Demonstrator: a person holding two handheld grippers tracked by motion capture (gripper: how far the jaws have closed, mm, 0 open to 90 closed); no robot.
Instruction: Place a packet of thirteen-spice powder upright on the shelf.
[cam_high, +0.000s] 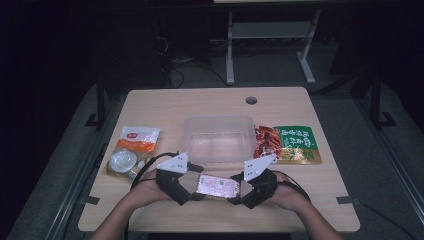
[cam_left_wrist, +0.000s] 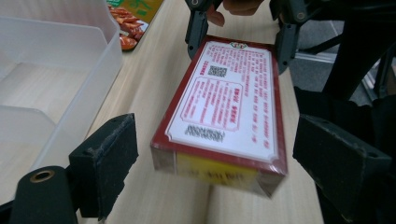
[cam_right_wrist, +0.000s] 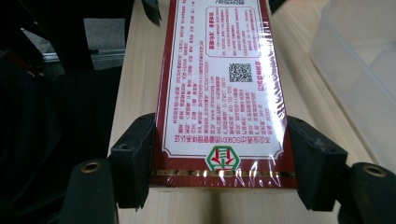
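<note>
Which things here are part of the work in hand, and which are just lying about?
In hand: red box, clamped at one end by the right gripper; left gripper open around its other end.
Lying about: clear plastic bin, green snack packet, orange-and-white packet.

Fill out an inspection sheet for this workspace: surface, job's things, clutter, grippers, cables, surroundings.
Surface: light wooden table, round hole near its far edge.
Job's things: red-bordered box wrapped in film, printed label up, one end clamped, the other end free. Clear plastic bin just beyond it, nothing inside.
Clutter: orange-and-white packet at left; green-and-red snack pouch at right of the bin.
Grippers: right gripper has its jaws pressed on the box's sides. Left gripper stands open, its jaws clear of the box on both sides.
Cables: a black cable trails from the left gripper.
Surroundings: dark room, grey table legs behind.
</note>
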